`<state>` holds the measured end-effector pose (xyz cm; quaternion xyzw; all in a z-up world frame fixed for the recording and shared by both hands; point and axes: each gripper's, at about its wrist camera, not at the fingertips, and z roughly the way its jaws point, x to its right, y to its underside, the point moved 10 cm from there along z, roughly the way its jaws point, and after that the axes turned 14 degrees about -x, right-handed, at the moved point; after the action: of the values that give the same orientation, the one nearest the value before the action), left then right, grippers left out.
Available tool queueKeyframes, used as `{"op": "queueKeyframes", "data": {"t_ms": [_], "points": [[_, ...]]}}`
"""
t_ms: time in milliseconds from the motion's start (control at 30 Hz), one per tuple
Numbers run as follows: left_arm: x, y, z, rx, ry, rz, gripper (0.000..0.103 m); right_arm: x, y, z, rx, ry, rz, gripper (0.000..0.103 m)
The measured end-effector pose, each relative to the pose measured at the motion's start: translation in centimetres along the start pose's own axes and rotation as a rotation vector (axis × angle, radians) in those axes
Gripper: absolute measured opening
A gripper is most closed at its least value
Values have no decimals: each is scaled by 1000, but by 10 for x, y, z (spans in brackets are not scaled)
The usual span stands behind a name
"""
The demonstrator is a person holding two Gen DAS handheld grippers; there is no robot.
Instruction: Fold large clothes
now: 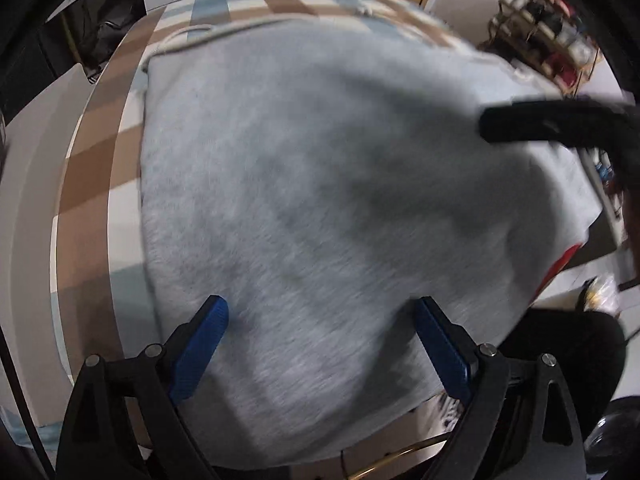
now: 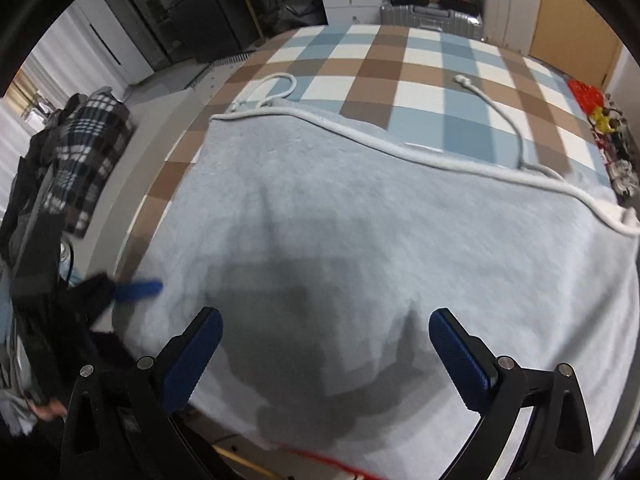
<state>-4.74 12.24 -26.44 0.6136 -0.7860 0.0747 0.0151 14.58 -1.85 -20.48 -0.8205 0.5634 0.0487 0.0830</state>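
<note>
Grey-blue fleece fills both views — the large garment point(image 2: 360, 240) lies spread flat over a checked cloth point(image 2: 400, 64) of brown, blue and white that covers the table, with its white drawstring cord point(image 2: 500, 120) trailing off the far hem onto the checks.

On the left, the left gripper point(image 1: 320, 344) hovers over the garment near its left edge, blue pads point(image 1: 200, 348) spread wide and nothing between them; in the right wrist view one of its blue fingers shows blurred at that same edge. To the right, the right gripper point(image 2: 324, 356) also stands wide open over the near part of the fabric, gripping nothing. In the left wrist view it appears only as a dark blurred shape at the right, above the cloth.

My reading: this is a pause between folds — the garment looks smoothed out and neither tool has hold of it. The next move probably calls for each gripper to come down on an edge or corner, pinch a single layer cleanly, and carry it across without dragging the cord or bunching the fleece.
</note>
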Motion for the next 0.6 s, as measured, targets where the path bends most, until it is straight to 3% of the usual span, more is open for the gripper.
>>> {"op": "queueKeyframes", "data": {"t_ms": [133, 233, 400, 533, 600], "points": [[7, 2, 4, 4, -52, 39, 91, 11, 3, 50, -132, 123, -19, 103], [10, 2, 4, 1, -57, 37, 91, 15, 3, 58, -107, 129, -4, 103], [5, -1, -7, 30, -4, -28, 91, 15, 2, 48, -148, 120, -12, 103], [-8, -8, -25, 107, 29, -92, 91, -4, -28, -3, -2, 13, -35, 103], [-16, -11, -35, 143, 70, -137, 91, -14, -44, -14, 32, 16, -40, 103]]}}
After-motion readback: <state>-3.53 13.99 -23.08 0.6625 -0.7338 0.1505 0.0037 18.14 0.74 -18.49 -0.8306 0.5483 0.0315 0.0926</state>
